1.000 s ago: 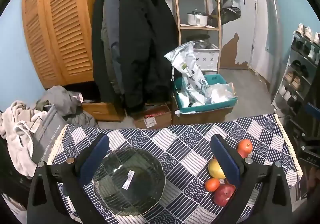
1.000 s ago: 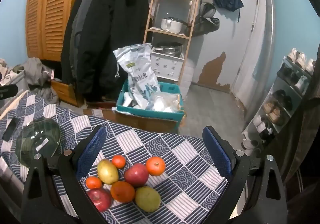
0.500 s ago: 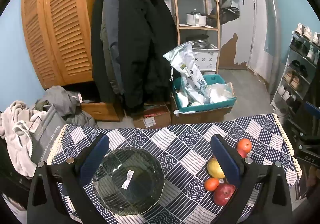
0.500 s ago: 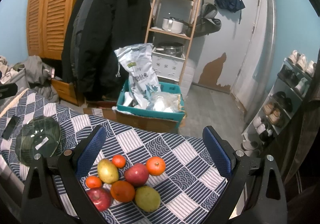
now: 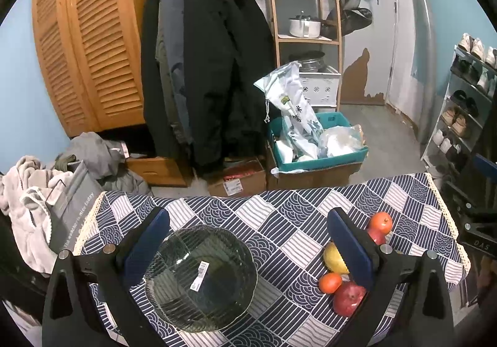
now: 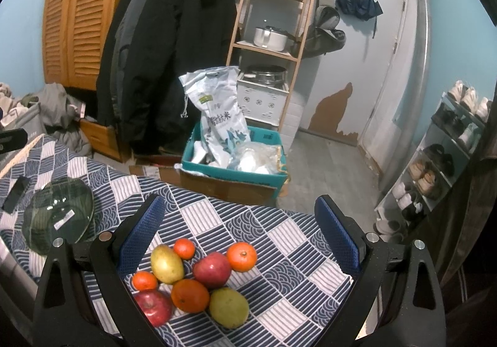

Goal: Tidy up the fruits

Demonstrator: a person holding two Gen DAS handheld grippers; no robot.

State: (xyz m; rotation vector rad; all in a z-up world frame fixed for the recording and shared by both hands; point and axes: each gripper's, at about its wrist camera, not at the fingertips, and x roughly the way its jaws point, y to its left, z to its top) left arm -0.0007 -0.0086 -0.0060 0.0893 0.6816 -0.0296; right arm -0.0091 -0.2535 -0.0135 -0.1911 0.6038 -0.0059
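Change: almost none against the views a second ago; both grippers hover in nearly the same place, the left view drifting only slightly.
Meaning: by the look of it the task has not started; no fruit is lifted, and the pause reads as lining up.
Left gripper (image 5: 247,249): jaws wide open, empty, hanging above the glass bowl (image 5: 201,278).
Right gripper (image 6: 237,236): jaws wide open, empty, above the fruit pile (image 6: 192,278).
Bowl: empty, barcode sticker inside, on the left part of the table (image 6: 279,241).
Fruit: seven pieces bunched together on the checked cloth, well apart from the bowl; two apples, two yellow-green pears, three oranges or tangerines, most touching neighbours.
Nearest loose piece: the orange (image 6: 242,256) at the pile's far right edge, just beside the red apple (image 6: 212,270).
Likely next: right gripper lowers on an outer fruit.
Risk: round fruit may roll when a neighbour is pulled away.
Other: a dark flat object (image 6: 15,194) lies beside the bowl; too unclear to name.
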